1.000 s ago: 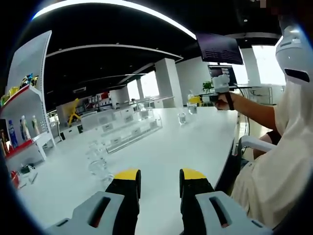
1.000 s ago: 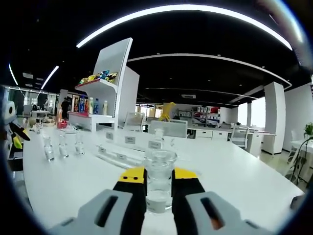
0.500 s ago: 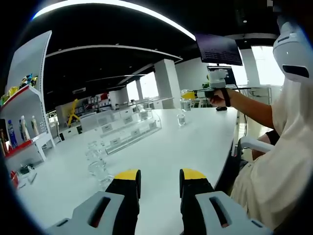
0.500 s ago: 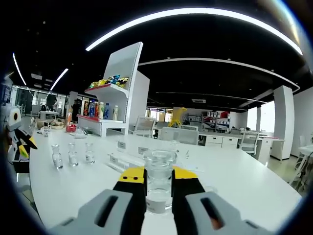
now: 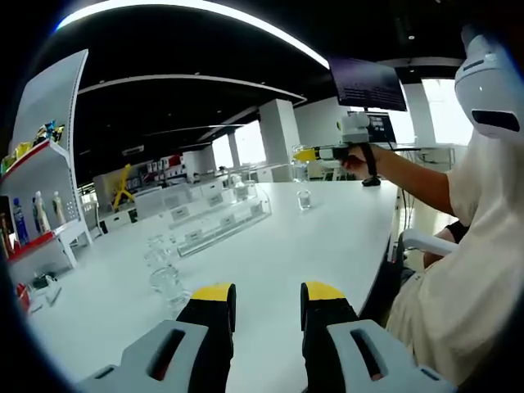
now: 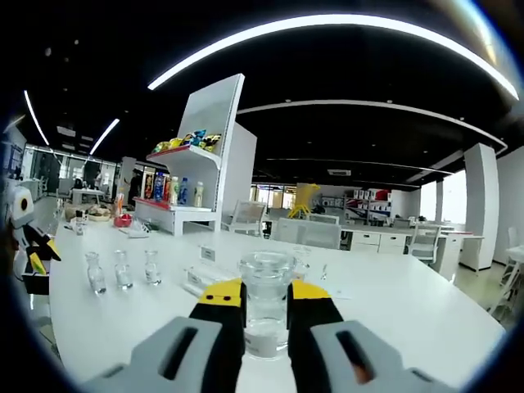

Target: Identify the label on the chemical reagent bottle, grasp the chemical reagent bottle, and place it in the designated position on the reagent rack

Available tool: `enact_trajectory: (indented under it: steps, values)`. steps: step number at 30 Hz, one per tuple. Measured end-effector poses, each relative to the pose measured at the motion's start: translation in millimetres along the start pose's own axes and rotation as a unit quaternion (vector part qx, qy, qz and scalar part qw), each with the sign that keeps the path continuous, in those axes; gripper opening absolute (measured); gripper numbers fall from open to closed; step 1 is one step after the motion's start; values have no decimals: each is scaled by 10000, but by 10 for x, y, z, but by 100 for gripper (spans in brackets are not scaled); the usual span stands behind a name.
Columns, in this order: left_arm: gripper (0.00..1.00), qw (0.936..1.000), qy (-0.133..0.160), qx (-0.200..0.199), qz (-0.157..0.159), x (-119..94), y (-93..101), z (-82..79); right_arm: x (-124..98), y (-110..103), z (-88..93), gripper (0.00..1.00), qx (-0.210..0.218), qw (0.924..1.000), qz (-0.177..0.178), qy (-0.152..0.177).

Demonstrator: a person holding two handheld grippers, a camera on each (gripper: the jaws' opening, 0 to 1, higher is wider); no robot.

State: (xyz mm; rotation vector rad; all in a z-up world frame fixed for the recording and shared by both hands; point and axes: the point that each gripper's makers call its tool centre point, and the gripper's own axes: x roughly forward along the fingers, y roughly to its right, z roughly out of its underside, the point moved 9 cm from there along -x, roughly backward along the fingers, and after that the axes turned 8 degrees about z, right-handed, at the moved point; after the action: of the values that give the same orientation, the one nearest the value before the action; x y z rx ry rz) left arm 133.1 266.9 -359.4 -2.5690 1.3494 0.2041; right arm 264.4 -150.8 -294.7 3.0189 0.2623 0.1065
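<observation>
At nine o'clock on the white bench [image 6: 393, 299], three small bottles [image 6: 123, 270] stand in a row. The left gripper [image 5: 266, 303] hovers low, jaws parted and empty. Centre, the right gripper [image 6: 266, 307] has its jaws clamped on the clear reagent bottle [image 6: 266, 307], held aloft. The grasp looks done; what's left, I'd judge, is carrying it to its labelled slot on the reagent rack [image 5: 217, 221], at twelve o'clock ahead.
</observation>
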Motion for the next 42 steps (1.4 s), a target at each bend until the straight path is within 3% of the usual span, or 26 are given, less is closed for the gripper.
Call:
enact_trajectory:
  steps: [11, 42]
  values:
    - [32, 10000, -25, -47, -30, 4, -38, 23, 227, -91, -167, 18, -76, 9997, -146, 156]
    - [32, 9997, -71, -208, -105, 44, -155, 95, 907, -370, -213, 18, 202, 9982, -534, 182]
